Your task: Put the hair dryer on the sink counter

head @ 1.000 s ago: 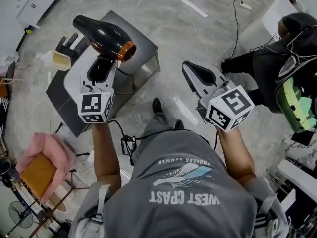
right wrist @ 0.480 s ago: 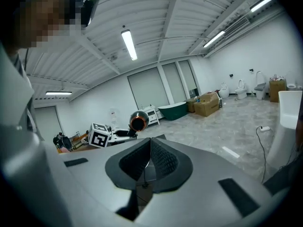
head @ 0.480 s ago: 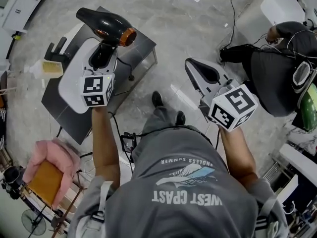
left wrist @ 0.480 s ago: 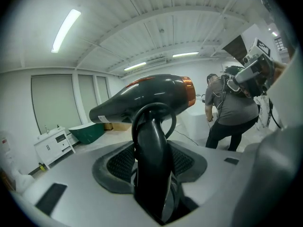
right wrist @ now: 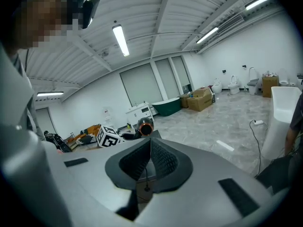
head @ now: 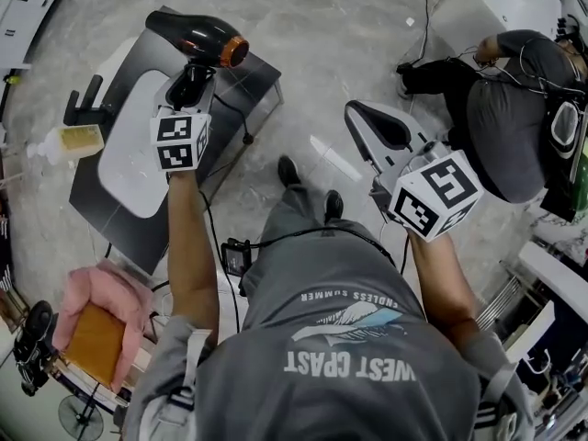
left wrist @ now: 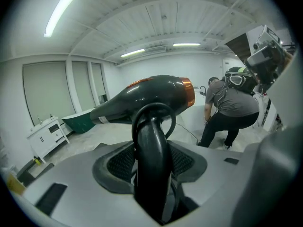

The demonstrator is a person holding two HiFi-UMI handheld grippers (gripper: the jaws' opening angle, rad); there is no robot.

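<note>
The left gripper point(head: 188, 83) is holding the hair dryer point(head: 195, 37) by its black handle. In the left gripper view its fingers point(left wrist: 118, 162) are pinching the handle from both sides, and the hair dryer point(left wrist: 147, 100) is sticking up in front of them. The dryer is black with an orange ring at its wide end. That end is pointing toward the right edge of the dark surface point(head: 243, 85). The dryer is hanging over the far corner of the surface, just past the far end of the white sink bowl point(head: 129, 154). I cannot tell if it is touching the surface. A black tap point(head: 83, 108) and a soap bottle point(head: 69, 141) are sitting by the left edge. The right gripper point(head: 377, 131) is waiting off to the right, over the floor and well apart from the surface. Its fingers point(right wrist: 163, 160) are pressed together with nothing between them. Another person point(head: 501, 108) is bending down on the floor at the far right.
</note>
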